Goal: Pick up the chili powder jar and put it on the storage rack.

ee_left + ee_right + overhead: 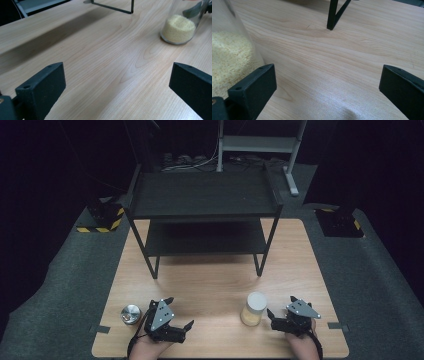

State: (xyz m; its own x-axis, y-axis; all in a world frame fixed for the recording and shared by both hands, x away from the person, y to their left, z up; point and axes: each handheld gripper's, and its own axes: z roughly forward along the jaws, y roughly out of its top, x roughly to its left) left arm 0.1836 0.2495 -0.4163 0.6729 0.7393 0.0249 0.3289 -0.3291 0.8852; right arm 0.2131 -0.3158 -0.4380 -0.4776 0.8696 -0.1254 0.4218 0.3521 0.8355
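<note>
Right gripper (pixel 281 312) fingers (pixel 253 90) beside jar (pixel 254 309)

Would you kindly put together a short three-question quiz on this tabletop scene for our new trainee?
1. True or false: the right gripper is closed around the jar.
2. Which thing stands nearest the left gripper? A) the small metal tin B) the black shelf rack C) the jar
3. Fill in: the jar holds a pale yellow ______ filling and wears a white lid.

Key
1. False: its jaws stand wide open, with the jar beside one jaw, not between them.
2. A
3. Grainy
</note>
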